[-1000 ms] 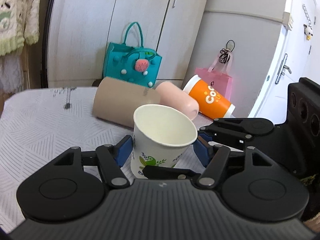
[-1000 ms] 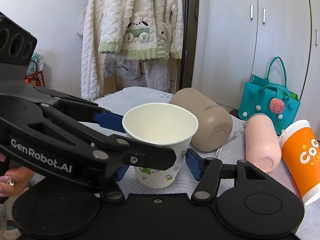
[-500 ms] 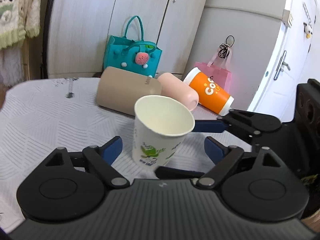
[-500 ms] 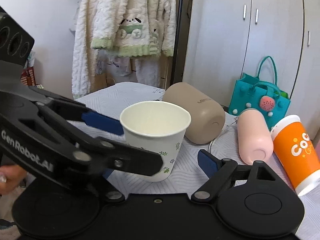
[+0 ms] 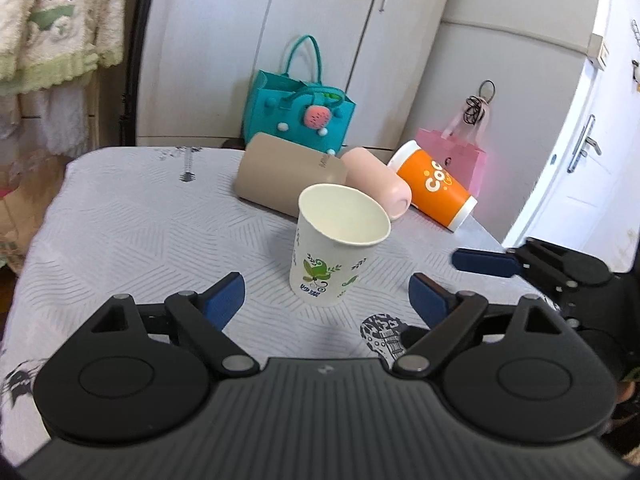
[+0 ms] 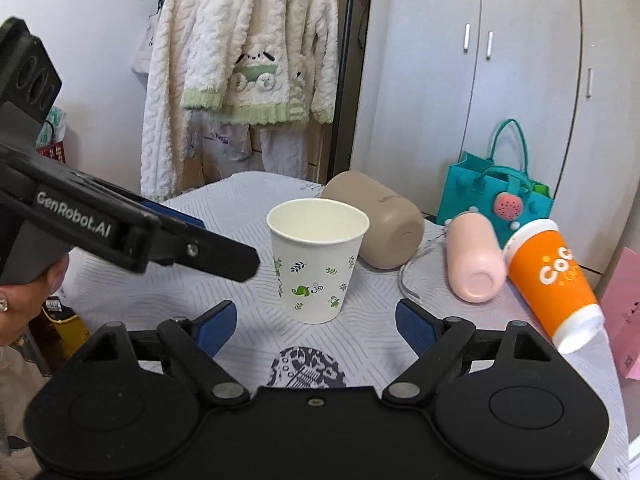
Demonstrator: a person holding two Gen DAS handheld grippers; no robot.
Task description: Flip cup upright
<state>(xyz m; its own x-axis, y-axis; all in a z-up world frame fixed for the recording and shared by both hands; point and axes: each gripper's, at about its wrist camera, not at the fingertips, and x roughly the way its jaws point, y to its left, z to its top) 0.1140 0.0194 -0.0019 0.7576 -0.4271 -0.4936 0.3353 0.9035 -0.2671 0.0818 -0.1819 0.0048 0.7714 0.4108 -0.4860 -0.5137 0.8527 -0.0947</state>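
Note:
A white paper cup (image 5: 338,246) with green leaf prints stands upright, mouth up, on the patterned tablecloth (image 5: 132,232); it also shows in the right wrist view (image 6: 316,264). My left gripper (image 5: 326,298) is open and empty, just short of the cup, fingers clear of it. My right gripper (image 6: 316,322) is open and empty too, close in front of the cup. A finger of the right gripper (image 5: 486,262) shows at the right of the left wrist view, and the left gripper's body (image 6: 120,232) crosses the left of the right wrist view.
Behind the cup lie a tan tumbler (image 5: 288,176), a pink cup (image 5: 378,186) and an orange cup (image 5: 434,190), all on their sides. A teal bag (image 5: 302,114) and a pink bag (image 5: 460,158) stand beyond the table. The table's right edge (image 6: 612,360) is near.
Both grippers opened, let go of the paper cup and drew back from it. The cup stays standing upright on the table.

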